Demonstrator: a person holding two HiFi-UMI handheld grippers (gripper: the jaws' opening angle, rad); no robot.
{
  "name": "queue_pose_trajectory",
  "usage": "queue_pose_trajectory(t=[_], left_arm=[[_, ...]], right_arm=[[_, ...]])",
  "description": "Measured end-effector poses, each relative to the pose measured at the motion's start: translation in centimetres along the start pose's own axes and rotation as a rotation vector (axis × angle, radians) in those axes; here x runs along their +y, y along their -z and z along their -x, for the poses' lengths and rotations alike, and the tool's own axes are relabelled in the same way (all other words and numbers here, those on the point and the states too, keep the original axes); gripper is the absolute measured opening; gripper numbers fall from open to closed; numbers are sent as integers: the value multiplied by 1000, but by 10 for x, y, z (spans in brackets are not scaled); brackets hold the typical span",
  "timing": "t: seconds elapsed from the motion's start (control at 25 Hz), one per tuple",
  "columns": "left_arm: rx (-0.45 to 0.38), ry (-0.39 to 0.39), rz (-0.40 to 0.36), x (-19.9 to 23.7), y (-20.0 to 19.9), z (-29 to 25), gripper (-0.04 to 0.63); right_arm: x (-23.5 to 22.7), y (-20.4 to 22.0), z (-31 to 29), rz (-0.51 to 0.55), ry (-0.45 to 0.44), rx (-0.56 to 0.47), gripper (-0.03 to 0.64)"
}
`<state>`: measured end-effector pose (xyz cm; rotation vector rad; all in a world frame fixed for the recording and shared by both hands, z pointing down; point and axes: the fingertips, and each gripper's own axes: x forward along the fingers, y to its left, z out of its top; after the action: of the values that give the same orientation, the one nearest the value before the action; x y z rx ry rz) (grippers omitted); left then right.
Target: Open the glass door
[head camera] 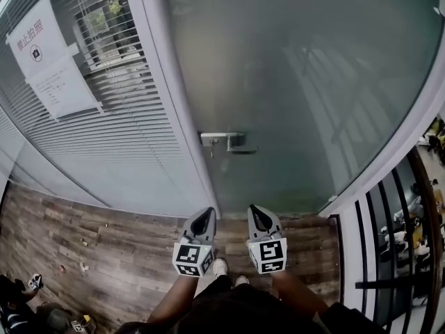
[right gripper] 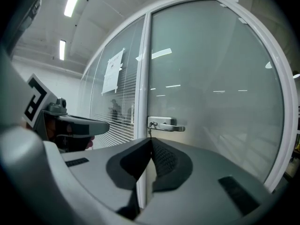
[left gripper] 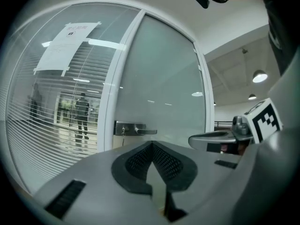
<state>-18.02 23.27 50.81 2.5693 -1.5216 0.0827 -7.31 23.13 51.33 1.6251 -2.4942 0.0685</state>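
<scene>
Hovering clenched and empty, left claw [head camera: 202, 223] and right claw [head camera: 260, 218] face the glass door [head camera: 299, 82] at 12 o'clock, apart from it; frosted glass hides what lies behind. Its handle [head camera: 229, 142] lies level, lever pointing to 3 o'clock.

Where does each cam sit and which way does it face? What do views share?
Head view: on the person's head, looking steeply down at the glass door and its handle; shows forearms, shoes, the left hand-held gripper and right hand-held gripper.
Left gripper view: rides the left hand-held gripper, facing the door along its shut jaws; the right one shows at right.
Right gripper view: rides the right hand-held gripper, facing the door along its shut jaws; the left one shows at left.
Shared: handle and paper notice in all three.
</scene>
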Motion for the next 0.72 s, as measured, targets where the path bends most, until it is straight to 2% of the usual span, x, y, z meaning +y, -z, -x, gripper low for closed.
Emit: queue_pose_trajectory(t=[0.2,0.52,0.72], left_arm=[[1,-6,-14,29,0,-34,-2],[24,44,-22,45,3,-80,-2],[25,77,-33,61,2,-106,-2]], right_arm=[[-7,-10,-39,39,0,4,15],[-33,-9,-87,91,-6,40,17],[-42,-14,-120,160,-22,66,22]])
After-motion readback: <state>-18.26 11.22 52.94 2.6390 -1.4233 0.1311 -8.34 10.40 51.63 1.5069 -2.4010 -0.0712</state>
